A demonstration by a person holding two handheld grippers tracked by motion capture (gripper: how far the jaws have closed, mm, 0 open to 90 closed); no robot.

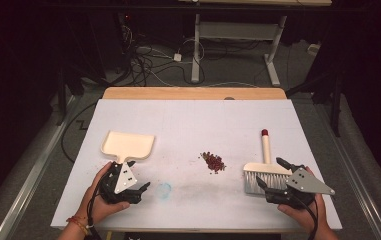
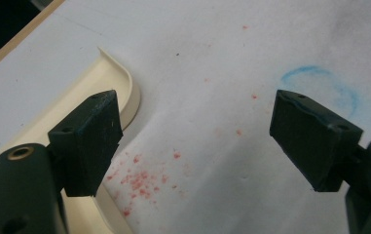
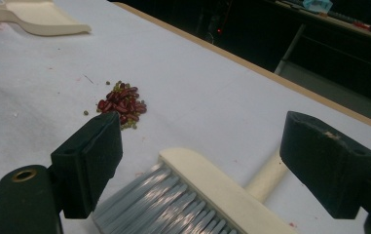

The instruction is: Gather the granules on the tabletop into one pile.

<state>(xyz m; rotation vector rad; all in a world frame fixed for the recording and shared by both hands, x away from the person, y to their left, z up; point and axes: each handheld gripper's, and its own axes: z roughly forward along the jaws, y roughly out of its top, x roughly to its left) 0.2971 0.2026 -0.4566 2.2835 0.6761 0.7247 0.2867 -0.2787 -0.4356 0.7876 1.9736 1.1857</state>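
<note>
While the bean pile [image 1: 213, 162] awaits sweeping, the right gripper [image 1: 273, 176] is held with fingers released astride the brush [image 1: 265, 167]; the left gripper [image 1: 138, 176], fingers likewise released, is held beside the dustpan [image 1: 127, 145].

dustpan [image 1: 127, 145], beans [image 1: 213, 162], brush [image 1: 265, 167], open grippers

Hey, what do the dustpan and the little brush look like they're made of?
The dustpan looks like moulded plastic: even cream colour, smooth matte surface, rounded raised rim. The brush seems to have a matching cream plastic head and handle with a dark red tip; its grey bristles look like fine synthetic fibre, straight and faintly shiny, though that is a guess from looks alone.
</note>
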